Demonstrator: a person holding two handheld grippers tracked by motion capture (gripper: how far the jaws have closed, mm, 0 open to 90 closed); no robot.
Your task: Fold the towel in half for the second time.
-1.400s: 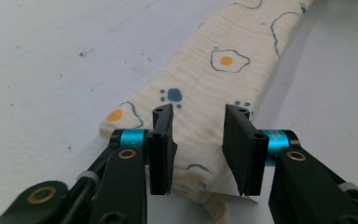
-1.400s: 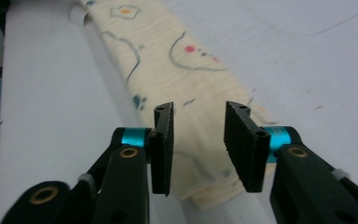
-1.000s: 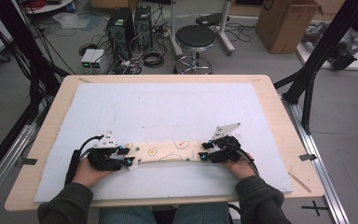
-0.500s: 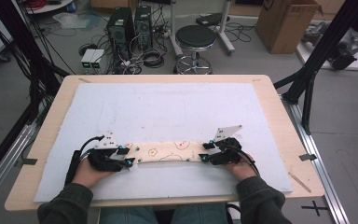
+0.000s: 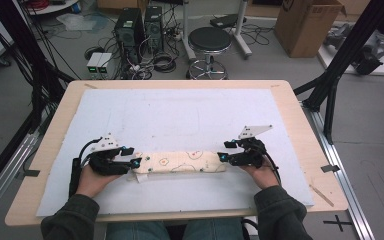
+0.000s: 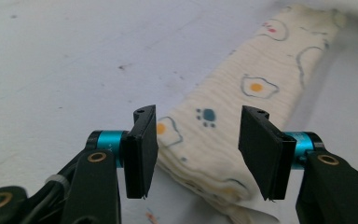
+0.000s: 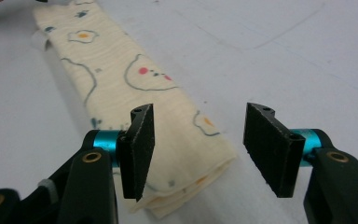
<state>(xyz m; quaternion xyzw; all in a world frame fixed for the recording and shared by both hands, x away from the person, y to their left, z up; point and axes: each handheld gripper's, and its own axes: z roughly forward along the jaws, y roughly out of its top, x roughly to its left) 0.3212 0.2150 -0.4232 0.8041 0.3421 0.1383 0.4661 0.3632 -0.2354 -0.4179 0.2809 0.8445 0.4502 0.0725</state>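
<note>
High view first: no readable brand or writing anywhere, the only marks are the prints on the folded cloth (image 5: 180, 162) (fried eggs, a blue paw, outlined bear-ish shapes with red dots). It's a long narrow strip of cream fabric, crinkly weave, folded into several layers, lying flat near the front of the white mat (image 5: 180, 115) with its long axis running left to right across the table (image 5: 300, 115).

The left gripper (image 5: 134, 163) sits at the cloth's left end, the right gripper (image 5: 222, 157) at its right end, each held in a hand coming up from the bottom edge.

Left gripper view: jaws spread apart, released, with the cloth's end lying between them and running away toward the upper right. The pads are flat black slabs with teal collars behind them.

Right gripper view: same deal, jaws wide and gripping nothing, the cloth's stacked folded corner beside the left pad.

Farther back, past the wooden table edge: a round black stool (image 5: 209, 40), two black computer towers (image 5: 142, 25) and a cardboard box (image 5: 307, 25).
</note>
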